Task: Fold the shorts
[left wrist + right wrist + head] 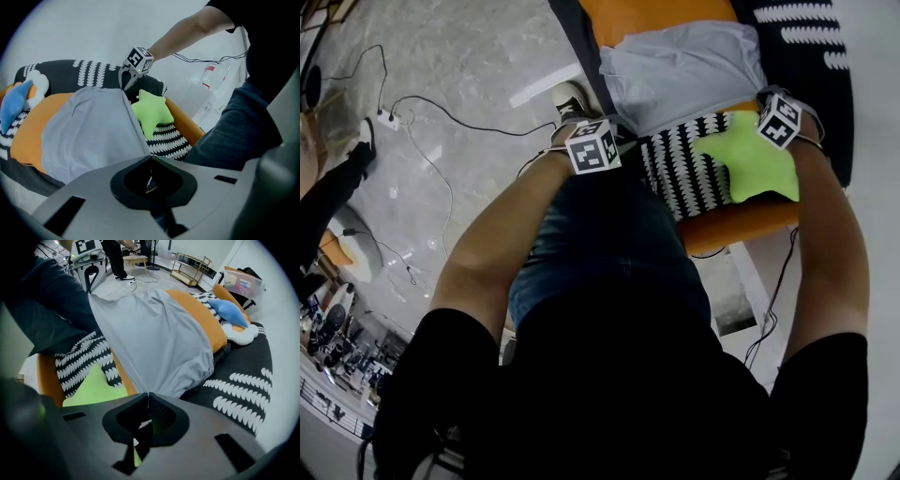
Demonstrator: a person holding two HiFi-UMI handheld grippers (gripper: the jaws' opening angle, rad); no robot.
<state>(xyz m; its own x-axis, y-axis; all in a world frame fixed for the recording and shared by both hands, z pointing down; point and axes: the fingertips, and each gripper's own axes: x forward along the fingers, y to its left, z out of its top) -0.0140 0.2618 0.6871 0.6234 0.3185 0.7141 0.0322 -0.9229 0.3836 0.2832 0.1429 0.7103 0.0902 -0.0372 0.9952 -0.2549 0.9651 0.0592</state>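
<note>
The left gripper (pixel 149 161) and right gripper (pixel 146 401) each pinch a corner of the grey shorts (pixel 159 333), spread over the orange cushion (pixel 199 317). I reckon that thin hem might slip free, spoiling the fold.

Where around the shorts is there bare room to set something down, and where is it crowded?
Free: the orange cushion between the shorts and the blue pillow, and the black blanket beyond the waistband. Crowded: the near edge, where the green star lies beside the shorts, close to the person's leg.
</note>
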